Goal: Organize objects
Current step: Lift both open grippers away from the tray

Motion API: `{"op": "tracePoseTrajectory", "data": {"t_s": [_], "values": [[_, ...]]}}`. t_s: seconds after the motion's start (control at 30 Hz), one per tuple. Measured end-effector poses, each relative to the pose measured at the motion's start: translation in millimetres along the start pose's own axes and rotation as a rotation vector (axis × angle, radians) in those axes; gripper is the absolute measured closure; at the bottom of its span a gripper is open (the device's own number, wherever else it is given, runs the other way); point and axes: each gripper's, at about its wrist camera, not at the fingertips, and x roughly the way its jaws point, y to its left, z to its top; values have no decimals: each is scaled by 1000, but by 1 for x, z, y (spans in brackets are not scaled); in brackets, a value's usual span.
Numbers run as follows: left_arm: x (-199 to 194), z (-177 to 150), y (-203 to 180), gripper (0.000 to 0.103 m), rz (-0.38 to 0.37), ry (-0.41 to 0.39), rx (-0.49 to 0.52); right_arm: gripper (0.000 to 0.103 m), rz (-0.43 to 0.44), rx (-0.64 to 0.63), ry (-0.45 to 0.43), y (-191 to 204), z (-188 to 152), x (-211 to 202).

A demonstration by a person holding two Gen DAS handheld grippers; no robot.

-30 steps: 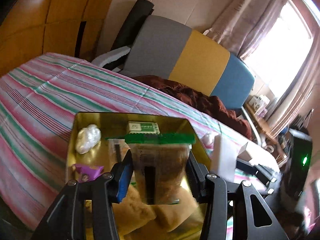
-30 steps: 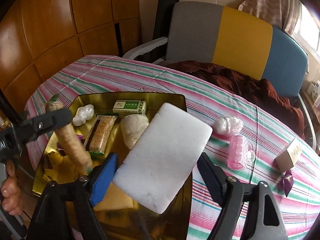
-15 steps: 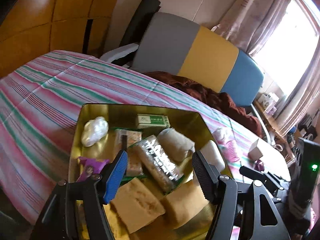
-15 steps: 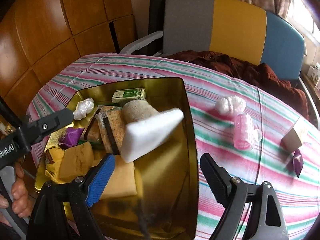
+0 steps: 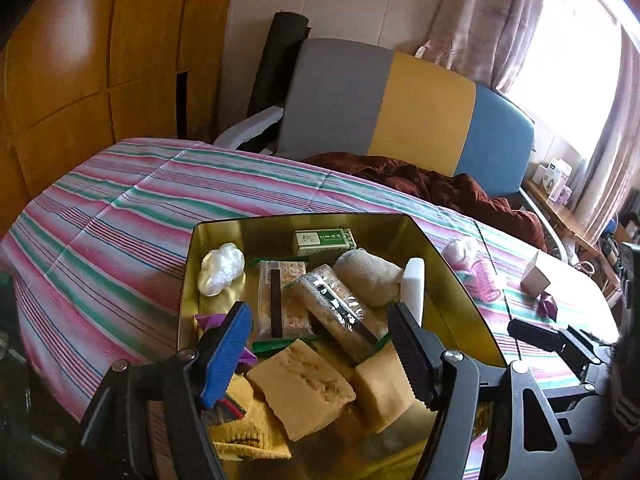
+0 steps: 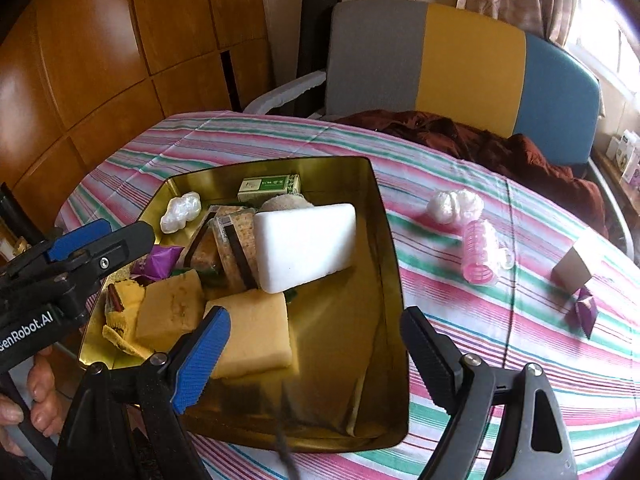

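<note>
A gold tin [image 6: 344, 320] sits on the striped tablecloth and holds several items. A white sponge [image 6: 304, 244] leans on a clear-wrapped snack pack [image 5: 340, 312] in it. Yellow sponges [image 6: 252, 332], a green box [image 6: 270, 186] and a white ball [image 6: 180, 212] also lie inside. My left gripper [image 5: 318, 316] hovers over the tin's near end; its jaws are opening and its pads touch nothing. Above the tin's bare right half, my right gripper [image 6: 316, 320] stands open and empty.
On the cloth right of the tin lie a white fluff ball [image 6: 454, 204], a pink hair roller [image 6: 480, 256], a small carton [image 6: 572, 268] and a purple packet [image 6: 586, 310]. A grey, yellow and blue chair [image 6: 468, 52] with brown cloth stands behind the table.
The left gripper let go of the snack pack, which now lies in the tin. The right gripper released the white sponge, which dropped onto the packs. Both grippers drew back slightly.
</note>
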Motion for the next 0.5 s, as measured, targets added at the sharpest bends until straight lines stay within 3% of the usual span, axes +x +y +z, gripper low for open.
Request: {"op": "tracePoseTrajectory", "data": {"t_s": [0.5], "values": [[-14,-9,-24,30,8,-15,96,14,-37,67,-29,-21,-10,-13]]}}
